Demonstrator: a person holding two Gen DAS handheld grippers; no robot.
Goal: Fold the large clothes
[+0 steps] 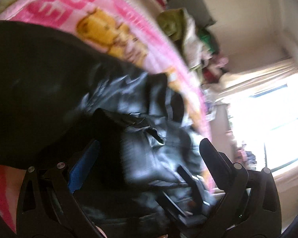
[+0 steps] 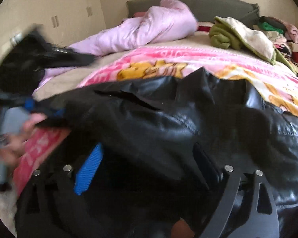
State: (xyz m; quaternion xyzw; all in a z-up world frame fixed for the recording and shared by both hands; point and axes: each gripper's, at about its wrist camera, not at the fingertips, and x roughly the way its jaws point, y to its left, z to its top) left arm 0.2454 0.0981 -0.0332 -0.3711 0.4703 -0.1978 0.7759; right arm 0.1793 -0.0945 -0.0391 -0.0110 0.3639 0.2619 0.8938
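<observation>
Lying on pink blanket (image 2: 168, 59), black jacket (image 2: 168, 123), both tools' jaws apart, window (image 1: 278, 129) only in left view.

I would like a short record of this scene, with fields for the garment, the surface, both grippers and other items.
garment: black leather jacket, spread out, partly crumpled
surface: pink cartoon blanket on the bed
left gripper: jaws wide apart, above the jacket
right gripper: jaws wide apart, jacket between them, no grip visible
other items: lilac quilt, green towel, clothes pile at the far side
</observation>
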